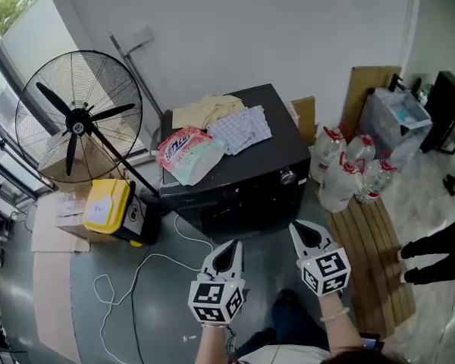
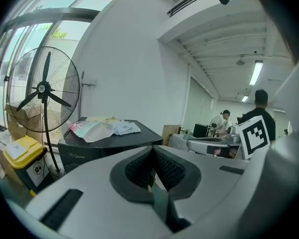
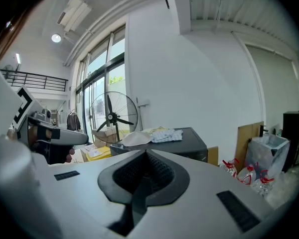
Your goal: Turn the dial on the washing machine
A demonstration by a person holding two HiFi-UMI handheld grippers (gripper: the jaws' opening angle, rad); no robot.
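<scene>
Where I stand: facing the washing machine (image 1: 267, 158), both tools held short of it.
Left gripper (image 1: 229, 247): jaws together, nothing in them.
Right gripper (image 1: 299, 232): jaws together, empty.
Dial (image 1: 287, 177): on the machine's front, right end, beyond my right gripper, untouched.

Bare workshop hall: grey concrete floor (image 1: 167, 313), pedestal fan (image 1: 76, 120), cardboard boxes (image 1: 61, 230), tall windows (image 3: 102, 78), ceiling strip light (image 2: 255, 72).

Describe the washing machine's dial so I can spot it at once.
Find the black washing machine beside the big fan. Along its front edge, near the right corner, sits the dial: the only round silver knob on the dark panel.
</scene>
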